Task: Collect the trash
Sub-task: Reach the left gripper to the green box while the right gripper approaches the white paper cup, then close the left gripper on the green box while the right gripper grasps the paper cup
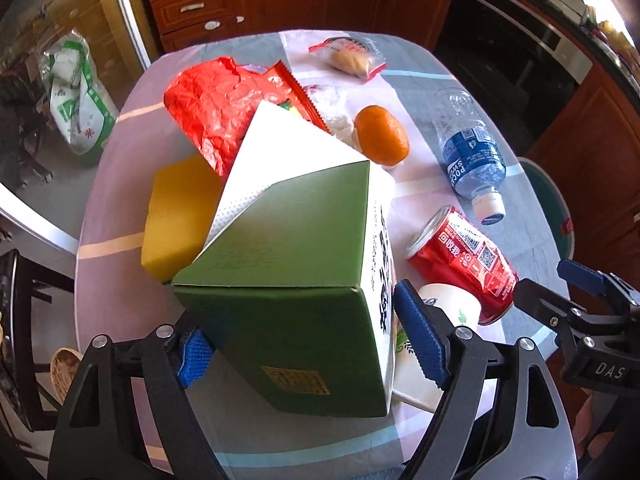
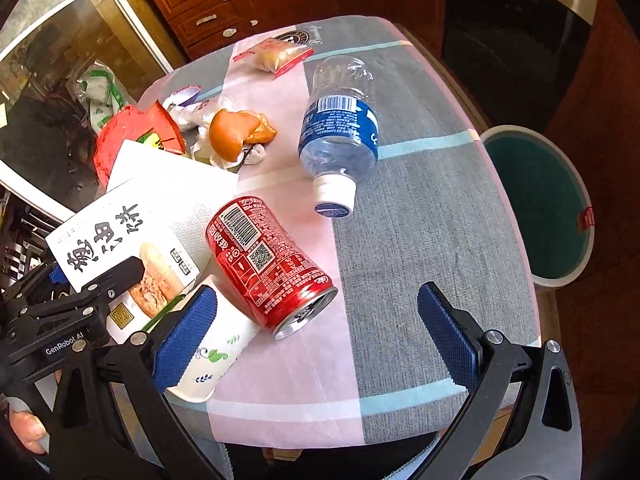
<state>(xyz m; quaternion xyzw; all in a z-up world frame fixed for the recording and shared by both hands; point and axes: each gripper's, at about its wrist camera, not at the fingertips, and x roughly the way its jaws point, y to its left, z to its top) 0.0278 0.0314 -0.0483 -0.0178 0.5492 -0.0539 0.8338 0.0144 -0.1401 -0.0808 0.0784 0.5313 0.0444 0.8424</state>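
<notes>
Now left hand-held gripper (image 1: 304, 344) pinches green box (image 1: 288, 248) at frame centre; right hand-held gripper (image 2: 320, 332) spread above red can (image 2: 268, 260).

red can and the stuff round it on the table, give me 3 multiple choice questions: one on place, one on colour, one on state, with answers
1. Where does the red can lie?
A. in the bin
B. on the table, against the paper cup
C. on top of the box

2. What colour is the plastic bottle label?
A. blue
B. yellow
C. black

3. How is the left gripper?
A. open, nothing in it
B. out of sight
C. shut on the green box

Answers:
1 B: the can lies on its side touching the paper cup on the table.
2 A: a blue band wraps the clear bottle.
3 C: both blue pads press the green box sides.
</notes>
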